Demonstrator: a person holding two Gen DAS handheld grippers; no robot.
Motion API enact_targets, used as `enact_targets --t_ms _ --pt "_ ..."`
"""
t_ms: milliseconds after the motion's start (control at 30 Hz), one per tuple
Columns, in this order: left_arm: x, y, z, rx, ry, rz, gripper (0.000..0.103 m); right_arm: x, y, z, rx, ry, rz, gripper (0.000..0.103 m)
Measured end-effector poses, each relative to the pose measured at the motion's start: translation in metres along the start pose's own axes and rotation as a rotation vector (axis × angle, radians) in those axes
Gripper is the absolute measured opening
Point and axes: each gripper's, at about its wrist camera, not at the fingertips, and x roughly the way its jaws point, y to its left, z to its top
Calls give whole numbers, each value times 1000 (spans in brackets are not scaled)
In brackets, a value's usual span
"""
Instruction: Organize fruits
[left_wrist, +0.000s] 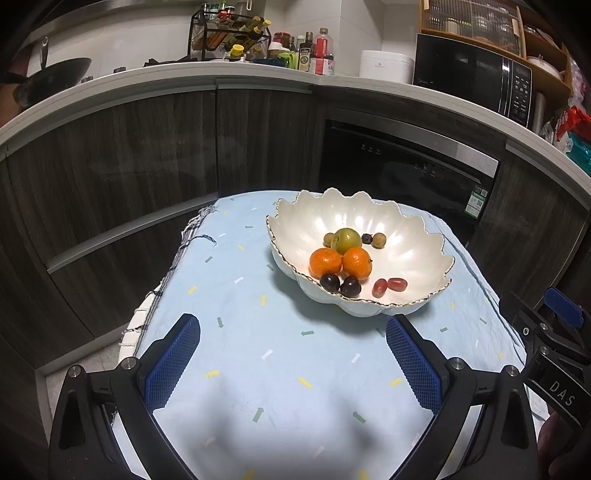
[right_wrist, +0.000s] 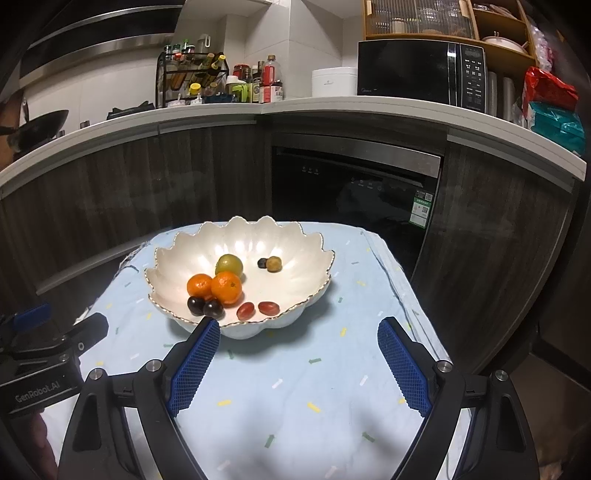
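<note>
Here we see the left gripper (left_wrist: 291, 326) and right gripper (right_wrist: 297, 330) both spread and empty, low in frame, fruits lying in the scalloped bowl (left_wrist: 424, 251) at centre

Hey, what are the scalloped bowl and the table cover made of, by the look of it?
Bowl: probably glazed ceramic, pearly white and glossy, judging by bright highlights on its ribbed inside and a thin gold line along the scalloped rim. Cover: woven cloth, matte light blue with small printed dashes; it wrinkles, and a frayed edge shows at the left.
</note>
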Motion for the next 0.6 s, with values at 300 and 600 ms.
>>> enact_targets --t_ms 300,600 --pt "1 -2 -1 9 8 1 103 0 0 0 1 1 -1 88" --pt "2 -1 -1 7 11 6 103 2 -1 0 6 10 -5 88"
